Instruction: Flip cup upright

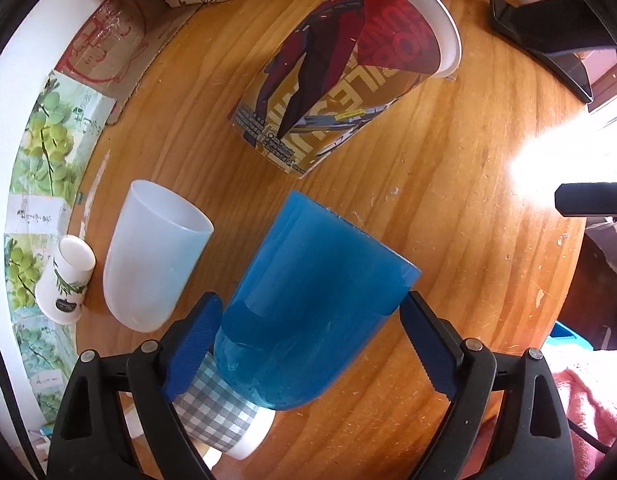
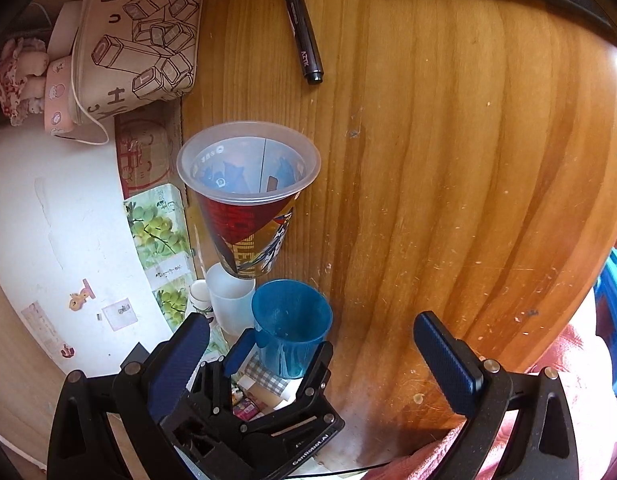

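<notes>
Blue cup (image 1: pixel 312 312) held between the two blue pads of the left tool (image 1: pixel 308 344), which is closed on its lower body; in the right wrist view the cup (image 2: pixel 291 328) stands mouth up at the near left edge of the wooden table (image 2: pixel 448 200), with the left tool (image 2: pixel 278 354) gripping it from below. Crowding it: a frosted white cup (image 1: pixel 152 260) just beside it to the left, a small white paper cup (image 1: pixel 66 280) further left, and a tall printed cup (image 1: pixel 348 64) beyond. A checked roll (image 1: pixel 216 404) lies under the blue cup, partly hidden by the left pad. The right tool (image 2: pixel 316 360) hangs spread wide and empty, its fingers framing the left tool. Only the right wrist view shows the open mouths of the blue and printed cups (image 2: pixel 248 192), a black marker (image 2: pixel 301 26) and a printed pouch (image 2: pixel 144 44); only the left wrist view shows a dark phone (image 1: pixel 544 36), cut off at the edge. Glare washes out the table's right side there.
</notes>
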The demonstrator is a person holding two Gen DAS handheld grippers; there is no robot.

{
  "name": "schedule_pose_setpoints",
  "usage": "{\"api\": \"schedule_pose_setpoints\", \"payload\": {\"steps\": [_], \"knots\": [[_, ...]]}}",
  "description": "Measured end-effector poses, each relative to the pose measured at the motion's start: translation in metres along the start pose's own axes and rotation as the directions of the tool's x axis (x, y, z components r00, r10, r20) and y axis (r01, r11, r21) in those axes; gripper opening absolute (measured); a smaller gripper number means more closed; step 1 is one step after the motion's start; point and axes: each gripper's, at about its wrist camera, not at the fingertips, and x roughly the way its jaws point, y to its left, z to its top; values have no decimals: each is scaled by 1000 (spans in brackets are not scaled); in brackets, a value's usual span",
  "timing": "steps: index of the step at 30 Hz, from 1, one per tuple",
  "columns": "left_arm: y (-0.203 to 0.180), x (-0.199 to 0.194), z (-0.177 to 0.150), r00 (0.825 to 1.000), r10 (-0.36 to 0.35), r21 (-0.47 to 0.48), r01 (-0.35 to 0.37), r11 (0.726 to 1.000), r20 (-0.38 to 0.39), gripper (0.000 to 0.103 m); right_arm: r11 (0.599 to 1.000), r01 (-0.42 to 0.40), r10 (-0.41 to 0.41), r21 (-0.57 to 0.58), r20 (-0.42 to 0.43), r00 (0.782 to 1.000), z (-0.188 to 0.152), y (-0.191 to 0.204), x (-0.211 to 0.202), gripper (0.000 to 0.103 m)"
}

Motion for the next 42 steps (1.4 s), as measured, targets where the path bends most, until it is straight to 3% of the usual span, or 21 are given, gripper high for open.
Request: {"api": "schedule_pose_setpoints", "payload": {"steps": [8, 13, 20, 25, 28, 36, 39, 42], "knots": [[-7, -5, -7, 999, -19, -126, 13, 992, -44, 88, 997, 7, -7, -72, -6, 1000, -4, 6, -16, 103], [-15, -11, -19, 997, -48, -231, 32, 973, -62, 85, 991, 28, -32, -129, -26, 999, -8, 9, -25, 103], [-20, -20, -52, 996, -84, -429, 59, 901, -39, 79, 970, 79, -94, -231, -52, 994, -17, 15, -35, 103], [-26, -28, -87, 993, -118, -574, 99, 813, 3, 78, 948, 101, -130, -304, -80, 988, -25, 18, -41, 103], [-25, -34, -108, 991, -128, -659, 118, 743, 34, 77, 928, 114, -157, -354, -95, 983, -33, 19, -43, 103], [-18, -37, -174, 981, -170, -843, 168, 511, 93, 77, 867, 140, -232, -479, -138, 963, -60, 23, -40, 103], [-11, -38, -180, 978, -182, -876, 174, 450, 101, 77, 835, 147, -266, -531, -154, 952, -74, 23, -35, 103], [6, -40, -178, 977, -185, -897, 172, 408, 103, 77, 809, 148, -291, -568, -170, 941, -84, 23, -30, 103]]}}
